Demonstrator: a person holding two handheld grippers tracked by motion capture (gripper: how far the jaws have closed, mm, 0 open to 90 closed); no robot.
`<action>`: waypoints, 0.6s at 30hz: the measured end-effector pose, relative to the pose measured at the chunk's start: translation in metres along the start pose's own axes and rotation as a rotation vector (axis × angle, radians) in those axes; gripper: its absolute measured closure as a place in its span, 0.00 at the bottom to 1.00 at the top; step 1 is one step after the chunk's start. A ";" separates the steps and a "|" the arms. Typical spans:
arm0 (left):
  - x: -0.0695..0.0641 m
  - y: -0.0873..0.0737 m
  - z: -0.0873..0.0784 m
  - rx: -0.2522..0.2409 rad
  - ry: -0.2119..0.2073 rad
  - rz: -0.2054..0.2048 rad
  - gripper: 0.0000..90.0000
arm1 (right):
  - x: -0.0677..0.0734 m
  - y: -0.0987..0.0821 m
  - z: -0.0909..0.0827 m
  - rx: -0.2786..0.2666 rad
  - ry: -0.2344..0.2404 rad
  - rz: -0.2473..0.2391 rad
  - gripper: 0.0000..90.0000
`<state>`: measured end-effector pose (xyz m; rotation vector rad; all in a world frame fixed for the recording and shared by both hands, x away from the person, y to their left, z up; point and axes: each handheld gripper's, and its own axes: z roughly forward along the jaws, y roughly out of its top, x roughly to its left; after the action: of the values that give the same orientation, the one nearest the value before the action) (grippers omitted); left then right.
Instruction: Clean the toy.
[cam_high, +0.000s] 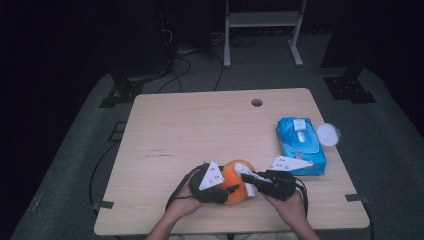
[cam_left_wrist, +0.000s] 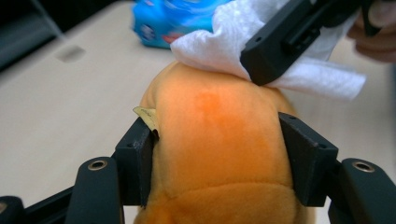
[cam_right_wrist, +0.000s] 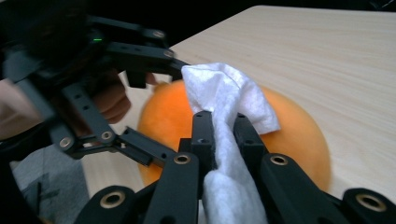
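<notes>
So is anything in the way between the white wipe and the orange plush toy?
Nothing visible. The right gripper pinches the white wipe, which lies right on the orange plush toy. The left gripper squeezes the toy's sides.

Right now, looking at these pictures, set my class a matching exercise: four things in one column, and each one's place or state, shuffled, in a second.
Things:
1. orange plush toy
2. white wipe
3. blue wipes pack
4. round white lid

Places or states:
A. pinched in the right gripper
B. beside the pack, at the table's right edge
C. squeezed by the left gripper
D. lying flat on the table, untouched

Pairs: 1-C, 2-A, 3-D, 4-B
</notes>
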<state>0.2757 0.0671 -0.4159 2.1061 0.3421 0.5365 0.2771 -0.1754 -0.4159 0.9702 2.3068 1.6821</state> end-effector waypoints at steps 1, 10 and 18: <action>0.000 -0.001 0.000 0.009 -0.015 -0.004 0.39 | -0.001 -0.001 0.002 0.002 0.001 0.007 0.90; 0.012 -0.011 -0.004 -0.003 -0.090 -0.156 0.31 | -0.004 -0.007 0.009 0.034 -0.017 -0.006 0.90; 0.017 -0.008 -0.005 0.004 -0.100 -0.180 0.21 | -0.019 -0.013 0.004 0.032 -0.071 0.058 0.90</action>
<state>0.2877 0.0819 -0.4159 2.0724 0.4705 0.3239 0.2884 -0.1848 -0.4342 1.0945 2.2885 1.6082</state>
